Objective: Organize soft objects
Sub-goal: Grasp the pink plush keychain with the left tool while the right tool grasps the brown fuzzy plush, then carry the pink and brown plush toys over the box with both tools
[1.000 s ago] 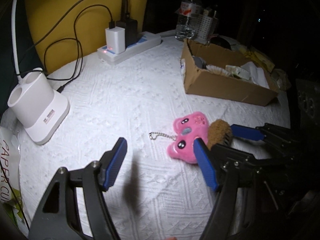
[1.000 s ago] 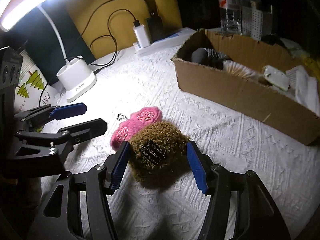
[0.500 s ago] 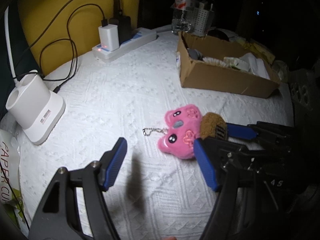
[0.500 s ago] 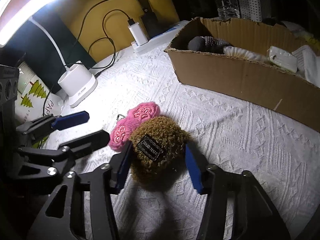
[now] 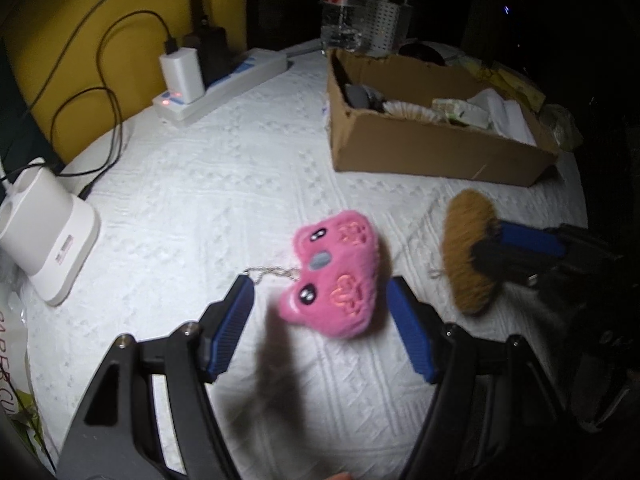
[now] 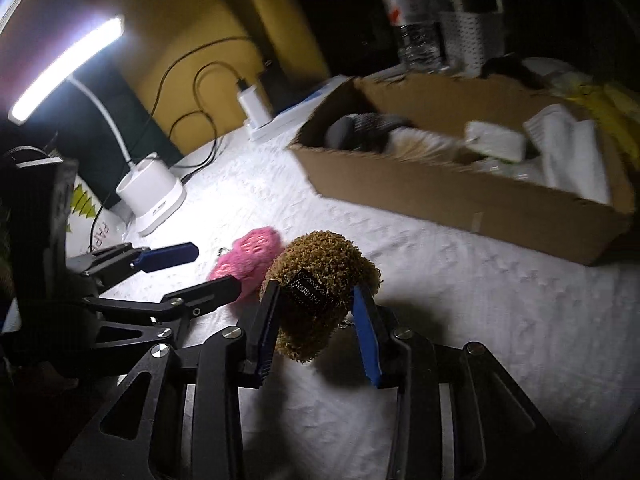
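Right gripper (image 6: 316, 304) closing, clamped on brown plush (image 6: 320, 292); left gripper (image 5: 320, 308) unclenched, pink plush (image 5: 336, 276) between its fingers.

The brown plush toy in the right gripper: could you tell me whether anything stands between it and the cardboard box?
Nothing visible does. The brown plush toy sits between the closing pads of the right gripper, and only bare white tablecloth lies between it and the near wall of the cardboard box. The pink plush toy lies on the other side.
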A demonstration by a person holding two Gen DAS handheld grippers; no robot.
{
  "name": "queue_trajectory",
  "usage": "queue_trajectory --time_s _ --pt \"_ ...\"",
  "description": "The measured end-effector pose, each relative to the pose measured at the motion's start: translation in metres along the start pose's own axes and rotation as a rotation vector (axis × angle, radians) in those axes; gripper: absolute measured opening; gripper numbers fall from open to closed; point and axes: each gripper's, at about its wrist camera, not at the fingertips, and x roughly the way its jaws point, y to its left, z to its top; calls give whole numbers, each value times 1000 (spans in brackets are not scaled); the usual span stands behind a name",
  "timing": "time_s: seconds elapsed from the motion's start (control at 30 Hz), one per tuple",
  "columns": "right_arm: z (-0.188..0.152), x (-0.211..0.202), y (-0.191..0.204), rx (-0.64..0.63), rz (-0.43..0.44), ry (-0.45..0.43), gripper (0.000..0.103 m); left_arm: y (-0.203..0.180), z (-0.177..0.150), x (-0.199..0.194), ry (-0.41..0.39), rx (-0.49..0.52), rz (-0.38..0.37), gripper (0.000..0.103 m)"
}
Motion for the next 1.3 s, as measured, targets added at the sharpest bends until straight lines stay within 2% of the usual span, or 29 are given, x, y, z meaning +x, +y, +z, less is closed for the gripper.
queue_trajectory --time_s 0.27,0.33,0.43,0.93,1.3 --pt "-3 -22 -30 60 -40 -14 37 -12 0 21 10 30 -6 68" --pt "-4 -27 -37 73 -47 -21 37 -16 -1 24 16 51 0 47" --pt "-5 -33 -43 84 -53 -25 37 -18 -2 22 5 63 -1 45" --pt "1 -65 -54 85 -87 -67 37 -44 16 -23 -104 88 -59 44" --pt "9 -84 -62 81 -104 -96 37 -64 34 -37 -144 96 -110 44"
